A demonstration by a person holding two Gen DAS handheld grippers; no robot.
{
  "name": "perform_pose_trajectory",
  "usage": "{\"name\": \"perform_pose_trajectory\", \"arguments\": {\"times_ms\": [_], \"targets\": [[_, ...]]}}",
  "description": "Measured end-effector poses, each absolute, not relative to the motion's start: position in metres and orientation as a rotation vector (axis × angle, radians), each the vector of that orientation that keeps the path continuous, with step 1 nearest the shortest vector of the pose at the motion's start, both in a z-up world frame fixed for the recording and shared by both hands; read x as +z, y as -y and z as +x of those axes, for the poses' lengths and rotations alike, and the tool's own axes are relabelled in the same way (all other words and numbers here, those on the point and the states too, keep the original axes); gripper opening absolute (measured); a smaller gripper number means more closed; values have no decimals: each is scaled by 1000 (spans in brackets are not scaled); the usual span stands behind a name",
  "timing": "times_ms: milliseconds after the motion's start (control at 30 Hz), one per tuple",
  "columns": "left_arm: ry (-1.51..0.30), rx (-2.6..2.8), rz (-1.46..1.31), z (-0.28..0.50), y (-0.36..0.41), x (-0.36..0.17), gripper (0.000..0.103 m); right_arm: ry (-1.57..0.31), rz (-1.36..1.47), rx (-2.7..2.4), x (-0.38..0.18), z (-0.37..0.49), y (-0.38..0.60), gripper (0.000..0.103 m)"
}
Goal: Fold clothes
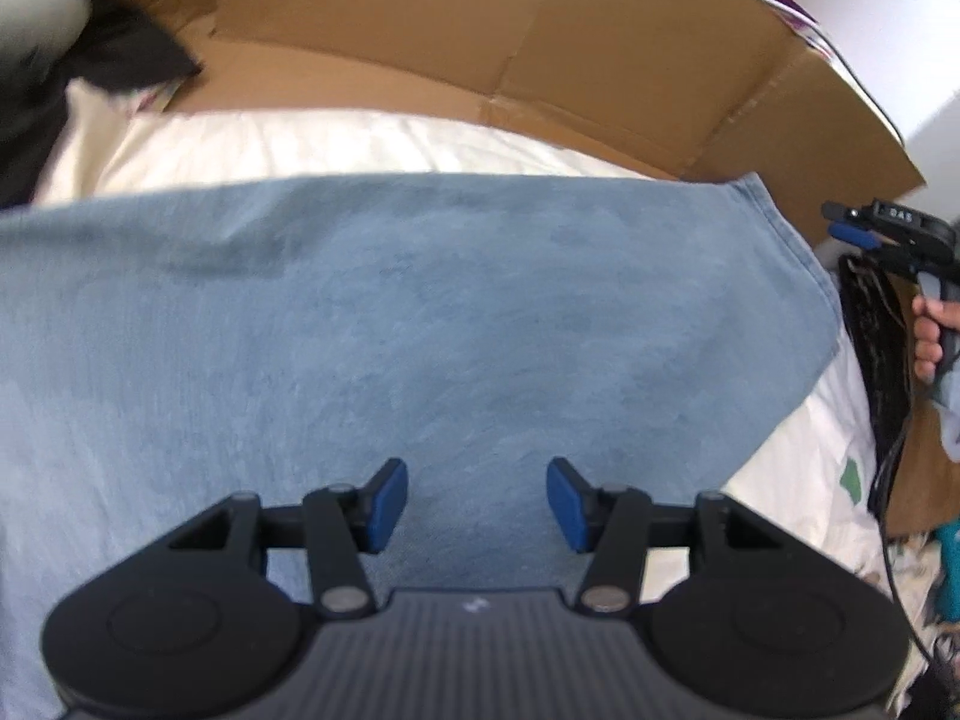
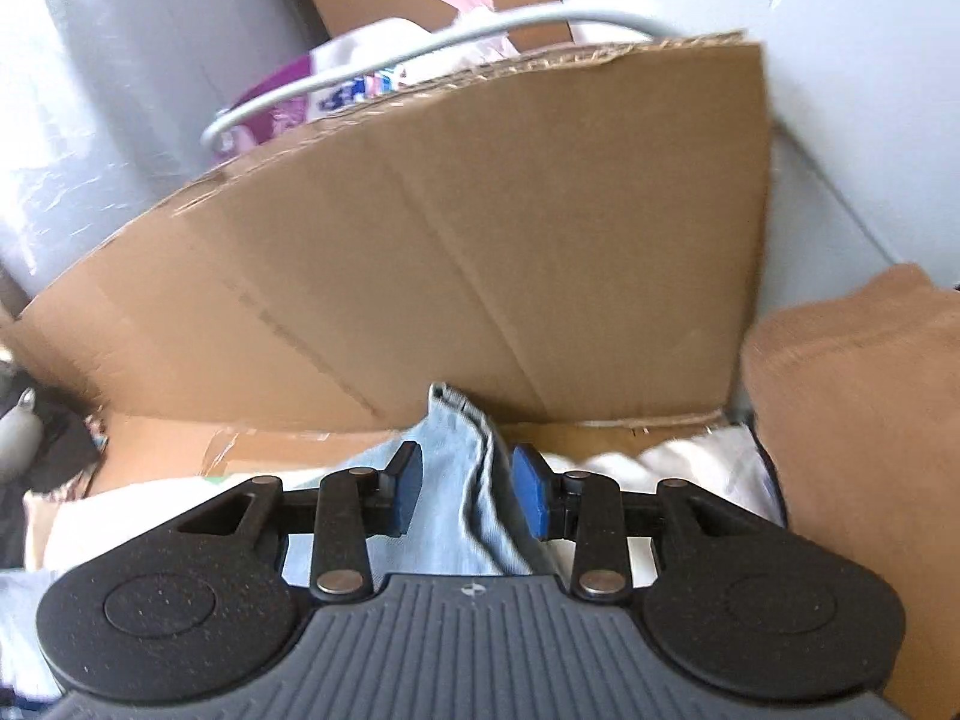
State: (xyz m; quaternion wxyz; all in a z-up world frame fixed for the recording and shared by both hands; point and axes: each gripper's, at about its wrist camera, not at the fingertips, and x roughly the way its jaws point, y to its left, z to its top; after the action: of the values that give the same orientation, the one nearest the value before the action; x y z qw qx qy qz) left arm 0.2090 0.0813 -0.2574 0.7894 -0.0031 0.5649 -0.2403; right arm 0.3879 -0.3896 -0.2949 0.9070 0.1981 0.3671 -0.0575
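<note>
Fingers of both grippers parted over the blue garment

Left gripper [image 1: 477,504] hovers with jaws apart above the light blue cloth [image 1: 420,324] spread on the white sheet [image 1: 300,144]; right gripper [image 2: 465,495] is released too, a bunched corner of the cloth [image 2: 462,468] between its pads, apparently unpressed, before the cardboard panel [image 2: 480,240]

I am over a bed with a white sheet [image 1: 336,141]. A light blue cloth [image 1: 420,312] lies flat on it. Brown cardboard [image 1: 456,42] rests along its far side.
</note>
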Motion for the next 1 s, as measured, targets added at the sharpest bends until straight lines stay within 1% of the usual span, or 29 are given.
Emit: {"name": "perform_pose_trajectory", "arguments": {"times_ms": [167,267,400,467,600,733,767,900,1000], "targets": [[-1188,-573,119,211,-59,-234,55,-745,412,-144,-294,345,376,40],[-1172,-596,177,210,-43,-224,57,-731,511,-191,-307,310,366,40],[-1164,-616,215,208,-27,-216,58,-734,583,-225,-331,286,369,41],[-1157,-624,221,206,-22,-217,59,-750,595,-230,-340,283,370,40],[-1158,-630,191,201,-13,-228,59,-789,602,-252,-356,281,370,41],[-1123,-692,136,189,-7,-242,60,-786,652,-248,-366,280,375,45],[-1138,-684,123,187,-7,-248,60,-783,664,-245,-368,281,376,48],[-1196,-645,66,182,-9,-263,59,-768,712,-248,-377,285,381,49],[-1198,-648,60,178,-11,-264,59,-769,747,-260,-385,290,384,49]]}}
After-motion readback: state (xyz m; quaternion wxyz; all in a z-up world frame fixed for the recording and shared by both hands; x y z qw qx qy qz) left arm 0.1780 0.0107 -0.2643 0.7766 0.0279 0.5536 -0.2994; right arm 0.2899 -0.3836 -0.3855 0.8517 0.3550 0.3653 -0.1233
